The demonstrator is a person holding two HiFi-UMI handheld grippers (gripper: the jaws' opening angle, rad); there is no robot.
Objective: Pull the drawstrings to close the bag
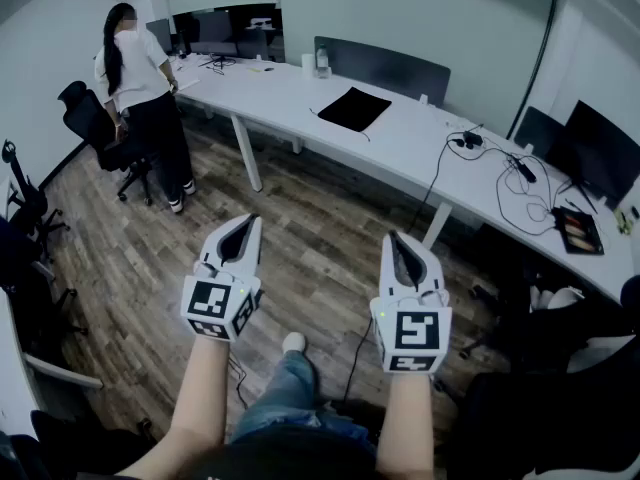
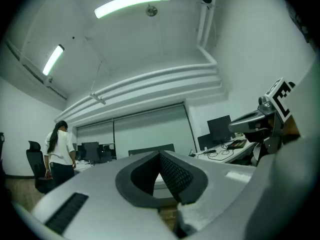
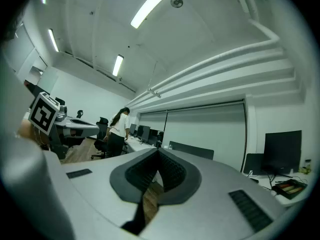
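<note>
**Both grippers shut and empty, bag away on the desk**

The person's left forearm (image 1: 195, 398) and right forearm (image 1: 408, 430) come up from the bottom edge of the head view. A jeans-clad knee (image 1: 288, 393) and a white shoe (image 1: 293, 343) show between them.

- Left gripper (image 1: 250, 220): held in the air over the wood floor (image 1: 310, 218), tips pointing away from the person. In its own view the dark ribbed pads meet at the tip, with nothing between them. Its marker cube (image 1: 217, 307) sits at the wrist end.
- Right gripper (image 1: 393, 236): beside the left one at about the same height, and the two are apart. The jaws are closed pad to pad and nothing is clamped. Its marker cube (image 1: 416, 334) faces the head camera.
- Each gripper view looks up across the room, showing the ceiling lights and the far wall. The other gripper shows at the edge of each frame.

The bag (image 1: 353, 108) is a flat black shape lying on the long white desk (image 1: 400, 138). It is well apart from both grippers, and neither touches it.

Also in view:
- Loose cables (image 1: 505, 173) on the right part of the desk, near a dark monitor (image 1: 603, 151).
- A person (image 1: 140, 73) in a white top, standing at the far left end of the desk.
- A black office chair (image 1: 95, 126) just beside that person.
</note>
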